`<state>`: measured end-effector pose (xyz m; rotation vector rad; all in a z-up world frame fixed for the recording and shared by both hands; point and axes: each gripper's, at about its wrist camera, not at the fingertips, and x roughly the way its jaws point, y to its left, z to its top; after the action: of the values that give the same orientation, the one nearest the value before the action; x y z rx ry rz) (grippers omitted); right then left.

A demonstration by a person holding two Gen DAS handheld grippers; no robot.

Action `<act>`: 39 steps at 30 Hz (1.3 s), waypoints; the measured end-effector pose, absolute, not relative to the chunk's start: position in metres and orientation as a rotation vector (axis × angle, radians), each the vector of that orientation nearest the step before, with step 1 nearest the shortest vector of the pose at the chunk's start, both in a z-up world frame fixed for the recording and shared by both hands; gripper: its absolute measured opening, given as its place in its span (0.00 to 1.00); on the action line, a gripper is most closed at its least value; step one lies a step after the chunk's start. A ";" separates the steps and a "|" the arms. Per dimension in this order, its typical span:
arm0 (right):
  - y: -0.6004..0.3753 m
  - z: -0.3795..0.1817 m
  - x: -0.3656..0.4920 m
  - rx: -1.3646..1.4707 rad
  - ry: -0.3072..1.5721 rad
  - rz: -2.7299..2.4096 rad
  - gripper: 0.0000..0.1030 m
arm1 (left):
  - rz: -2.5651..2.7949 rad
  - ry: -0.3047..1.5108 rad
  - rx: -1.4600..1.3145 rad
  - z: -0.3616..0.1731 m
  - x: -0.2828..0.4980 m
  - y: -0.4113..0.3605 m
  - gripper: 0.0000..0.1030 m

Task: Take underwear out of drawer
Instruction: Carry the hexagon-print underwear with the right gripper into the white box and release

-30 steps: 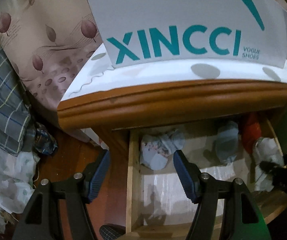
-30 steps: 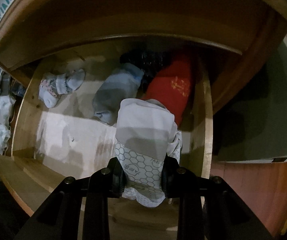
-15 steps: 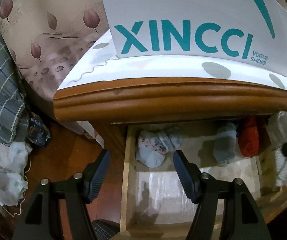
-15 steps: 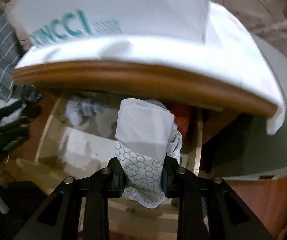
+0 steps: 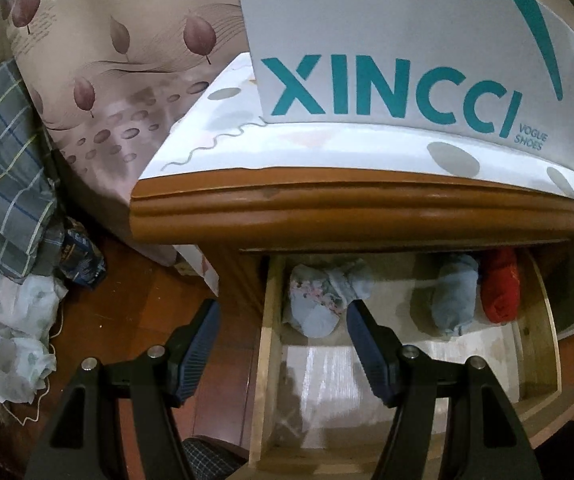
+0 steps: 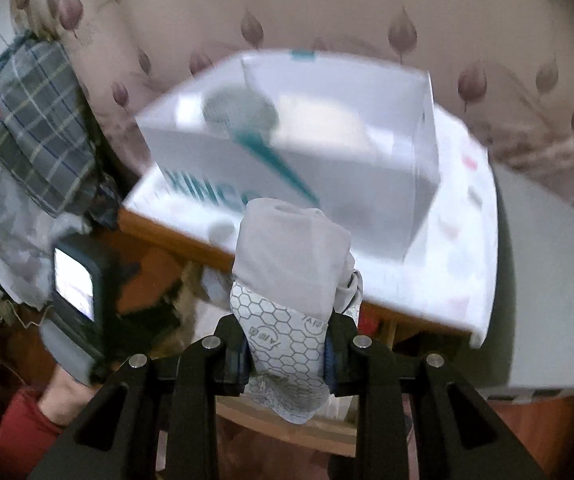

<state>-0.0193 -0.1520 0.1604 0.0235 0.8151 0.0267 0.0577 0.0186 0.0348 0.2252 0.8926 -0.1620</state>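
Now at the carry-out step: right gripper (image 6: 287,344) has its fingers clamped on the rolled white underwear (image 6: 289,276), held above the nightstand, low centre of frame, clear of the drawer (image 5: 407,364). Left gripper (image 5: 283,344) hangs over the drawer's left wall, fingers apart, holding nothing. Next move likely calls for a place to set the roll down. Blue and red rolls remain inside.

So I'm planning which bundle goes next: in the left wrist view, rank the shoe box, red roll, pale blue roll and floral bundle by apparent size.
1. Shoe box, by far.
2. Floral bundle.
3. Pale blue roll, close to the floral one; unsure.
4. Red roll, partly hidden under the cabinet top.
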 end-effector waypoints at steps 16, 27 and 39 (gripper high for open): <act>-0.166 0.230 0.123 -0.072 0.744 -0.144 0.25 | -0.164 0.921 0.147 0.040 0.065 0.035 0.65; -0.186 0.168 0.160 -0.060 0.863 -0.230 0.40 | -0.163 0.938 0.131 0.039 0.069 0.039 0.65; -0.141 0.195 0.041 -0.249 0.696 -0.028 0.59 | -0.116 0.908 0.062 0.048 0.068 0.061 0.65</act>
<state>0.0411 -0.1414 0.1953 -0.2491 0.6959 -0.0284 0.0680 0.0608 0.0482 0.0624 0.9083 -0.1161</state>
